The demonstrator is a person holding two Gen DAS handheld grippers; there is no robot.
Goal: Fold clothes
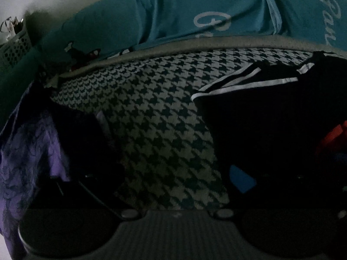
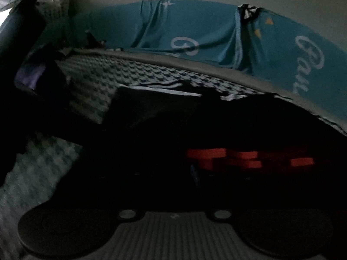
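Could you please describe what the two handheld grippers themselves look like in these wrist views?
Each shows a grey ribbed plate between two dark round discs, with two small pale studs above it. The left gripper has a blue pad; the right gripper shows orange-red patches. Fingers are too dark to describe.

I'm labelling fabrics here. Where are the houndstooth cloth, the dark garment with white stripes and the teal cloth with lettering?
houndstooth cloth (image 1: 156, 117): left wrist view, its open middle.
dark garment with white stripes (image 1: 260, 112): left wrist view, dark body below the stripes.
teal cloth with lettering (image 2: 195, 28): right wrist view, plain fold above the script.
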